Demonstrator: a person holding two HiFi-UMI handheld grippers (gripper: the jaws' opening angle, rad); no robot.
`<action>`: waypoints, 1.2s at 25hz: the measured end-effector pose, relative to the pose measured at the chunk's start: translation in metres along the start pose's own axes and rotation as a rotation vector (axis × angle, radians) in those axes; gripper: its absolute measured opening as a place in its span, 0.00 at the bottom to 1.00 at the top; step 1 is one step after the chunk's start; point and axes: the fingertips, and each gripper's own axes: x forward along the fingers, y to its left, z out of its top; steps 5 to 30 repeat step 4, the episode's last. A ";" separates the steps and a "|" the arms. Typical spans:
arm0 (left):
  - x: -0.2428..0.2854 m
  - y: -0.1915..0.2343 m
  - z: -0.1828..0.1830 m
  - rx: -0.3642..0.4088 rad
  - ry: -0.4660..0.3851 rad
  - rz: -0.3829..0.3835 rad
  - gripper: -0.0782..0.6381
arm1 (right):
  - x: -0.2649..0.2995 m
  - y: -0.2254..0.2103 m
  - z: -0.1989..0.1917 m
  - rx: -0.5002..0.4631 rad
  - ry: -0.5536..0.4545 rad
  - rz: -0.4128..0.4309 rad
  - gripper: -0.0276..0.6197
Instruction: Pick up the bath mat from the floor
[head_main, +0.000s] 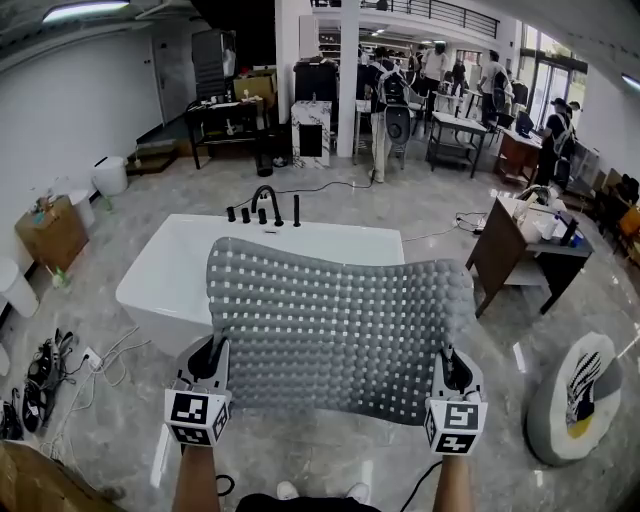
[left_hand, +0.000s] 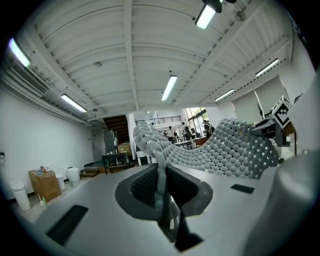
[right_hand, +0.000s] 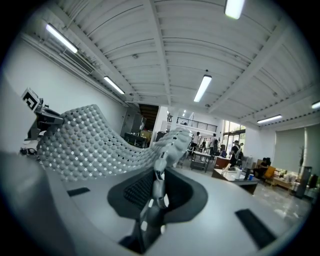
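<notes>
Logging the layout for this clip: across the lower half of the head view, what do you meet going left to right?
Tangle of cables on the floor → left hand-held gripper → bath mat → right hand-held gripper → round grey object with a striped pattern.

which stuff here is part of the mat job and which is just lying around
Job: bath mat, held up off the floor; left gripper and right gripper, each shut on its near edge.

Lying about: white bathtub, black taps, wooden desk, brown box.
</notes>
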 end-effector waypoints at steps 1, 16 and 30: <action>0.000 0.000 0.000 -0.003 0.003 0.001 0.18 | 0.000 0.000 -0.001 0.001 0.002 0.001 0.15; -0.001 -0.002 0.000 -0.013 0.010 0.000 0.18 | 0.000 -0.002 -0.002 0.002 0.006 0.002 0.15; -0.001 -0.002 0.000 -0.013 0.010 0.000 0.18 | 0.000 -0.002 -0.002 0.002 0.006 0.002 0.15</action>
